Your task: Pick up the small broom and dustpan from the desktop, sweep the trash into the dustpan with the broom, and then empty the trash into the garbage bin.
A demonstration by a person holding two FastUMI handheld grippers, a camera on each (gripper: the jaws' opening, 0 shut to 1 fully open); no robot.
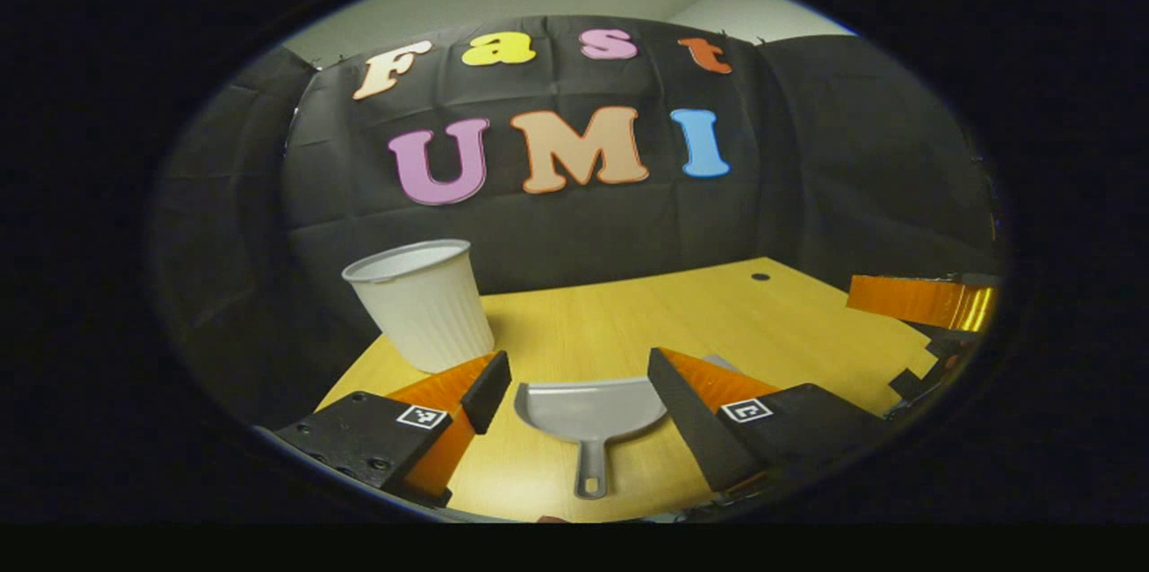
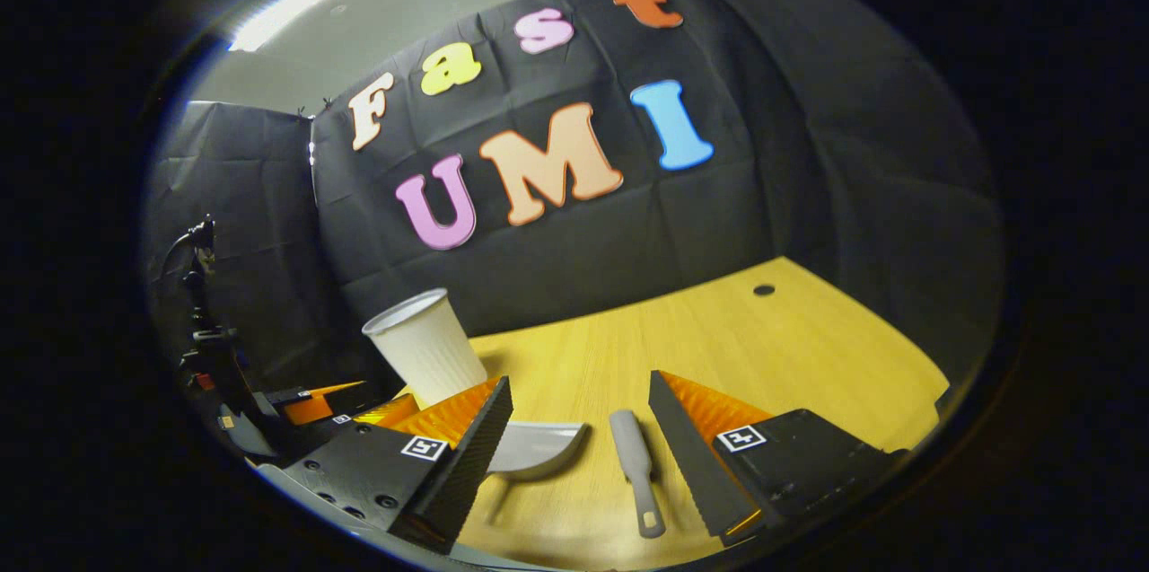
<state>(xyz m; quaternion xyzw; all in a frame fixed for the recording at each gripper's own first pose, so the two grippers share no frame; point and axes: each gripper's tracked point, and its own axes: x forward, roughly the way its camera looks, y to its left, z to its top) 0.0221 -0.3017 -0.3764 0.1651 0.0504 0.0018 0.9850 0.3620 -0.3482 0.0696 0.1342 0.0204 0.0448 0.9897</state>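
A grey dustpan point(image 1: 588, 415) lies flat on the wooden desk point(image 1: 628, 312), its handle pointing toward me. My left gripper point(image 1: 579, 383) hovers just above and behind it, open, with the pan framed between the two fingers. In the right gripper view, the small grey broom point(image 2: 635, 469) lies on the desk with its handle toward me, just right of the dustpan point(image 2: 536, 451). My right gripper point(image 2: 579, 392) is open above the broom, which lies close to the right finger. Neither gripper holds anything.
A white ribbed garbage bin point(image 1: 422, 303) stands at the desk's far left corner, also seen as the bin point(image 2: 422, 352). The right gripper point(image 1: 925, 303) shows at the right edge. The left gripper point(image 2: 310, 406) shows low left. A cable hole point(image 1: 760, 276) sits near the far edge.
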